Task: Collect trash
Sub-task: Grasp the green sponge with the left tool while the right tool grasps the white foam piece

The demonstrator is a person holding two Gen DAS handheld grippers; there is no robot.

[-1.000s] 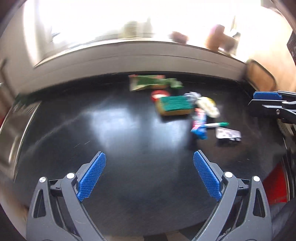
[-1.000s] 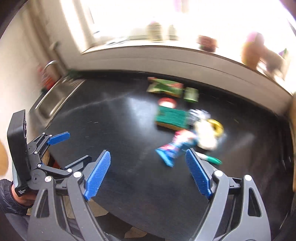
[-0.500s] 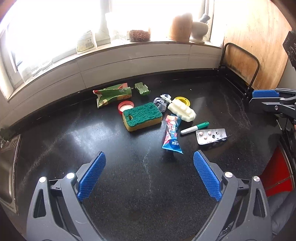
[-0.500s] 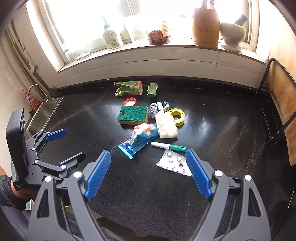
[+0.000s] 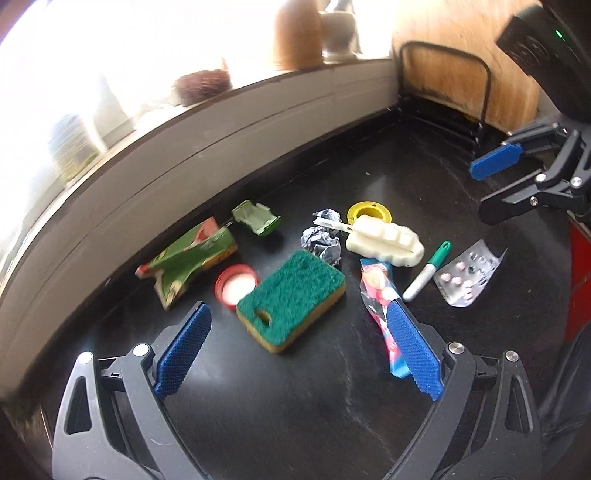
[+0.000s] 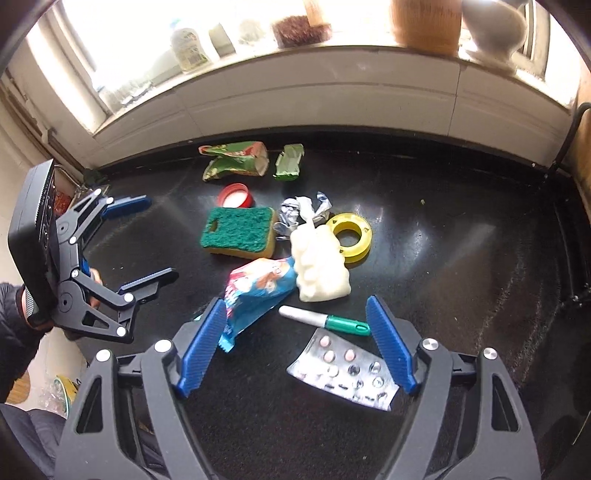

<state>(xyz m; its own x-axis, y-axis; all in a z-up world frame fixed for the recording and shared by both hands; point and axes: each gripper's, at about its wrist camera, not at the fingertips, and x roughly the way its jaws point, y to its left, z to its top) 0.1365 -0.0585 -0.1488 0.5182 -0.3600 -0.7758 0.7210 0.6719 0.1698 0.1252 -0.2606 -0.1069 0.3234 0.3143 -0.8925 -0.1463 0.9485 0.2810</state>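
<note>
Litter lies on a black counter (image 5: 295, 406): a crushed green carton (image 5: 188, 258), a small green box (image 5: 256, 218), a red lid (image 5: 236, 286), a green-topped sponge (image 5: 291, 304), crumpled foil (image 5: 321, 240), a yellow tape ring (image 6: 349, 236), a white foam piece (image 6: 319, 267), a blue-pink wrapper (image 6: 258, 291), a green-capped marker (image 6: 325, 320) and a pill blister (image 6: 341, 371). My left gripper (image 5: 299, 350) is open just before the sponge. My right gripper (image 6: 295, 345) is open over the marker and blister. Each shows in the other's view: the right (image 5: 495, 188), the left (image 6: 136, 243).
A white tiled ledge (image 6: 332, 92) and a windowsill with jars, a bottle and a mortar (image 6: 495, 29) run along the back. A black wire rack (image 5: 443, 92) and wooden board stand at the right end. A sink corner (image 6: 88, 188) lies far left.
Both grippers have moved forward and down toward the litter, which looks much nearer. Both stay open and empty. No item on the counter has moved.
</note>
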